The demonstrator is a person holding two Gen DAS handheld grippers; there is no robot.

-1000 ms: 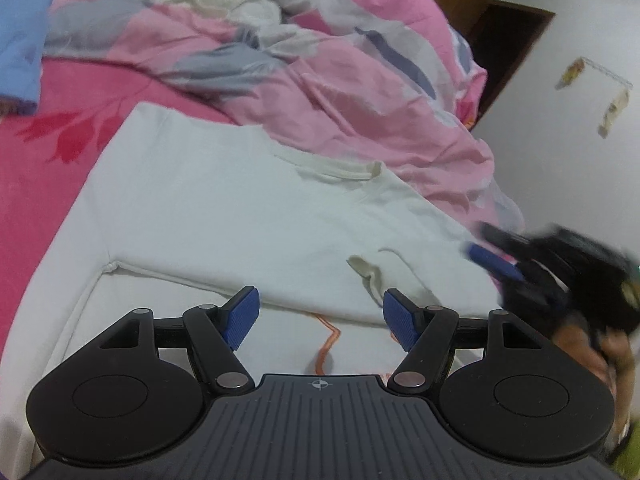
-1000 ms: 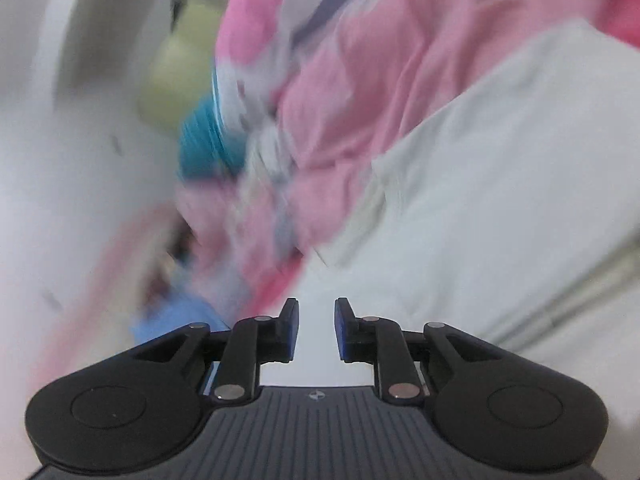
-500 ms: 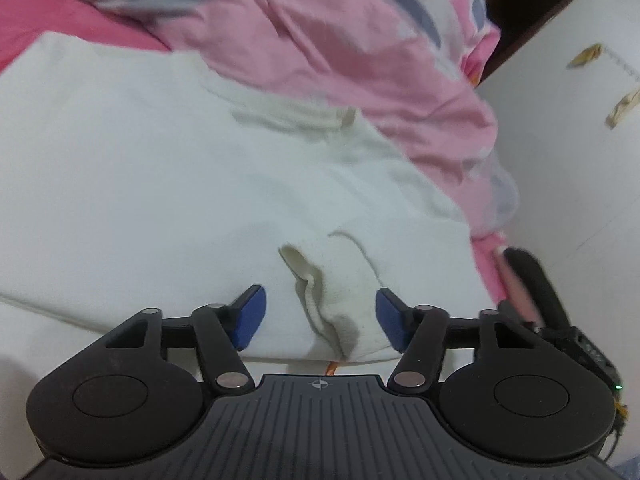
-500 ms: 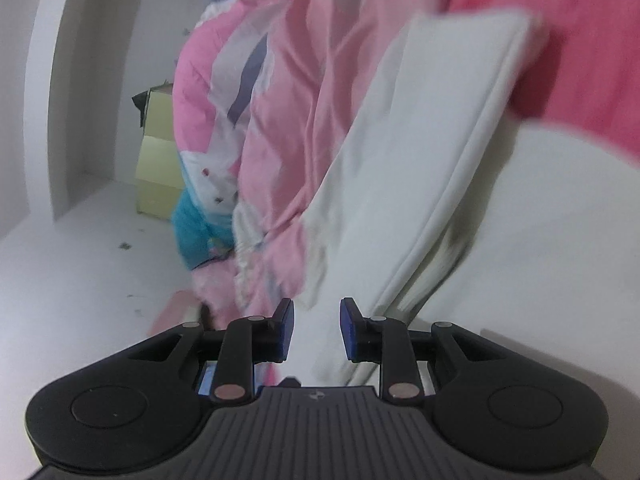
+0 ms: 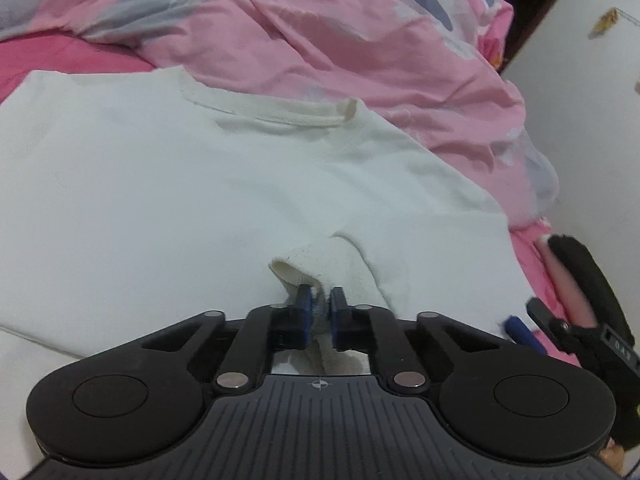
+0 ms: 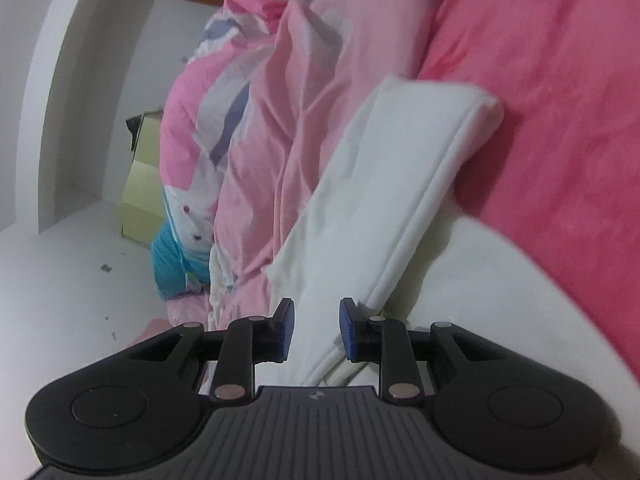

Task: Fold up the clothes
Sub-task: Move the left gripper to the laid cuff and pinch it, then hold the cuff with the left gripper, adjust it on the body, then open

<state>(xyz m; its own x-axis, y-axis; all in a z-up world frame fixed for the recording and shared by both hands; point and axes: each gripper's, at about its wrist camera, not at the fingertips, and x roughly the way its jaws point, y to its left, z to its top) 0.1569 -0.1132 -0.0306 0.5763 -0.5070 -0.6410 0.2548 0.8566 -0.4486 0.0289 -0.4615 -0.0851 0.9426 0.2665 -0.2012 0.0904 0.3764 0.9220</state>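
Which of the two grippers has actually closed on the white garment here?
The left gripper: its blue pads are pinched on a bunched cuff of the white cotton sweatshirt. The right gripper is open, with the cloth between its pads but unclamped.

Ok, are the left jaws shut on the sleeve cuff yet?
Shut. The left gripper pinches the white sleeve cuff between its blue pads, cloth bunched in the narrow gap.
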